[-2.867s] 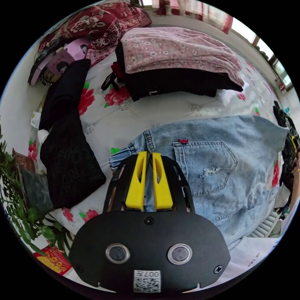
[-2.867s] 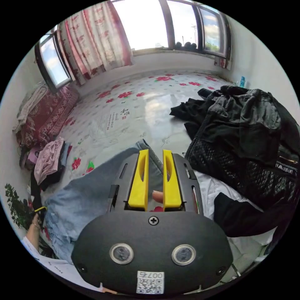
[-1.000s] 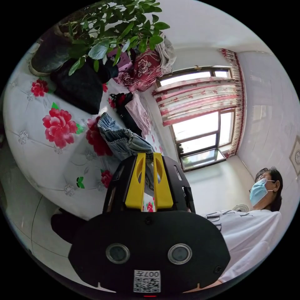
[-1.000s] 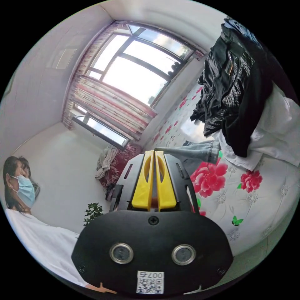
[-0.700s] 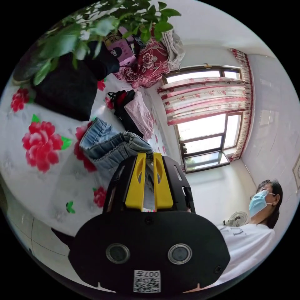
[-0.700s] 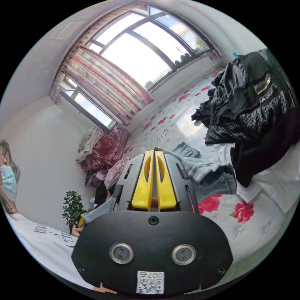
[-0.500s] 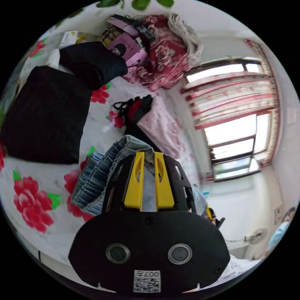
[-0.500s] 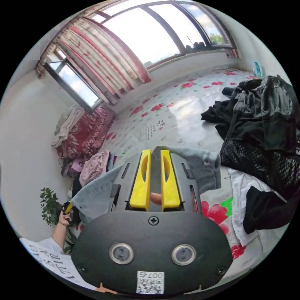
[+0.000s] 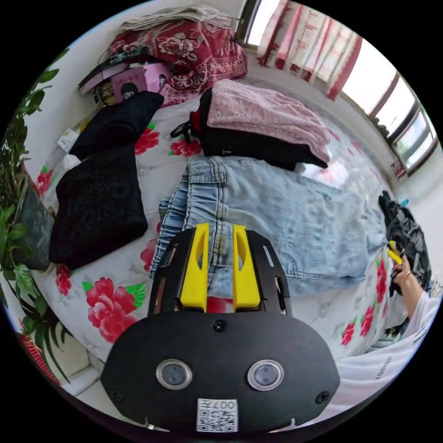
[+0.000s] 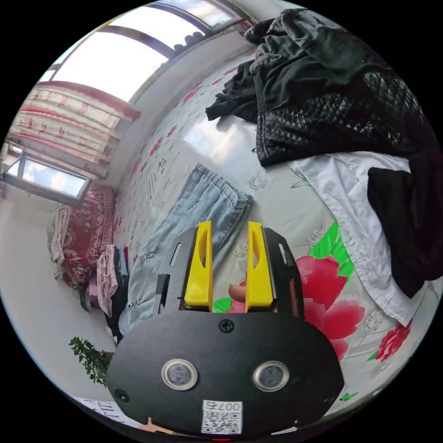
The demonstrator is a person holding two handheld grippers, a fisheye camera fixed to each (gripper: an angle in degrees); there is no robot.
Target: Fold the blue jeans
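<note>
On the flowered bed [image 9: 115, 314] the blue jeans [image 9: 277, 217] lay flat, already doubled leg upon leg, and their long axis ran across the bed from one gripper toward the other. In the left gripper view the waistband [image 9: 203, 173] end was at the left, just ahead of the left gripper [image 9: 219, 240], and the legs stretched away to the right. The jaws of this gripper stood spread apart, with denim visible between them, but they did not press on the cloth.

In the right gripper view the hem end [image 10: 226, 184] of the jeans [image 10: 184, 221] pointed toward the right gripper [image 10: 229, 237] and lay just beyond its tips, a little to the left of them. Its jaws were spread wide also and held nothing; only the bed cover [image 10: 323, 286] showed between them.

So each gripper was near to its own end of the jeans, the left at the waist and the right at the hems. I judge that the coming fold should go along this long axis, one end carried over toward the other. A stack of folded clothes [image 9: 263, 124] lay just beyond the jeans on the far side, and a black jacket [image 10: 332, 101] lay beyond the hems.
</note>
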